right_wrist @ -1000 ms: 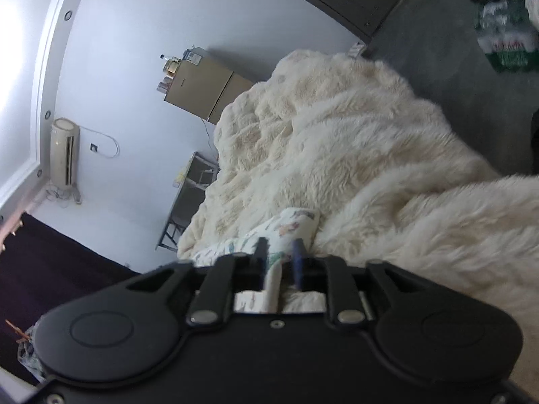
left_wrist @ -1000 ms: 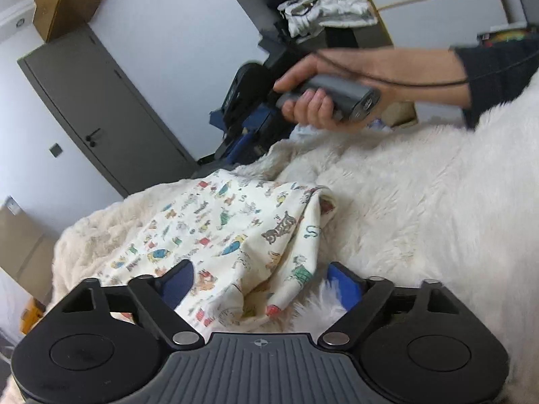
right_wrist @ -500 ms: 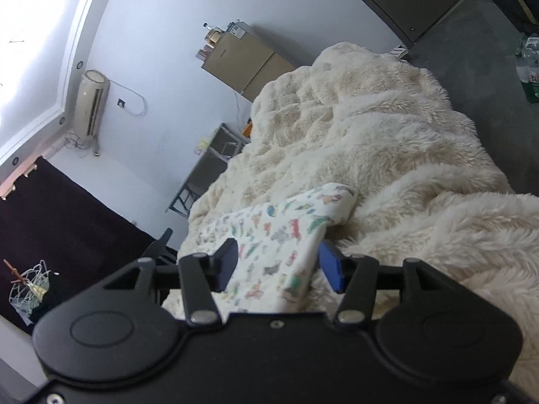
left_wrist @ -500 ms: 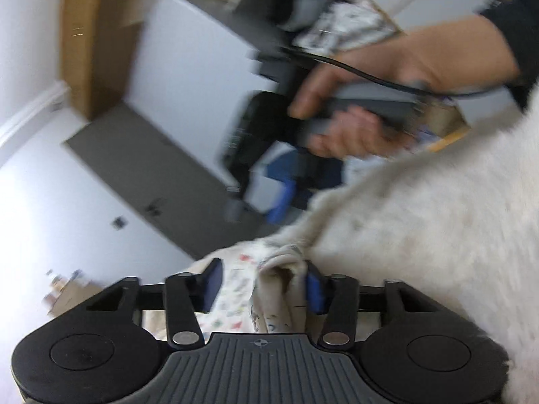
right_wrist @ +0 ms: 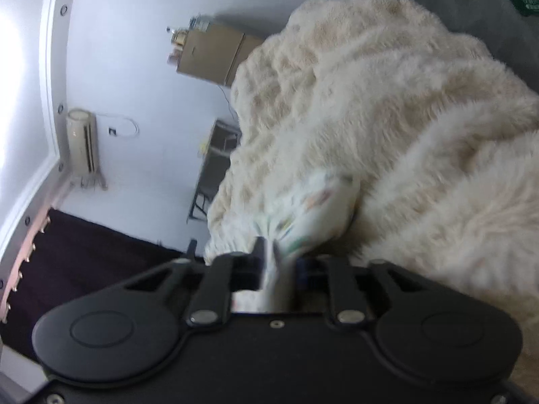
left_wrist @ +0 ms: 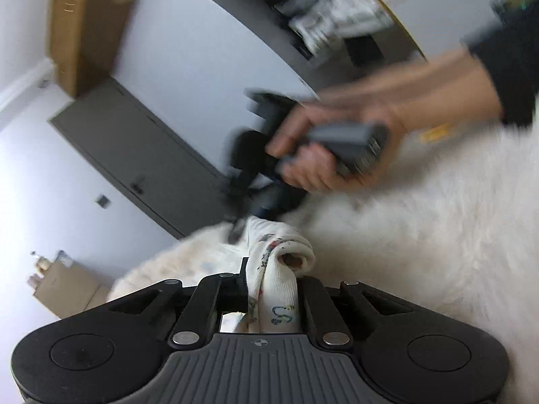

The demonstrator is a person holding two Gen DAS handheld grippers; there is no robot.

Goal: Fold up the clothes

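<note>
Between the closed fingers of my left gripper [left_wrist: 271, 282] and my right gripper [right_wrist: 279, 269] the printed garment [left_wrist: 273, 269] is pinched, bunched over the fluffy blanket [right_wrist: 387, 118], so folding looks barely started.

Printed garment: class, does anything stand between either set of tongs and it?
Nothing visible does. The left tongs are already closed on a bunched fold of the printed garment, and the right tongs pinch it too, above the fluffy blanket.
</note>
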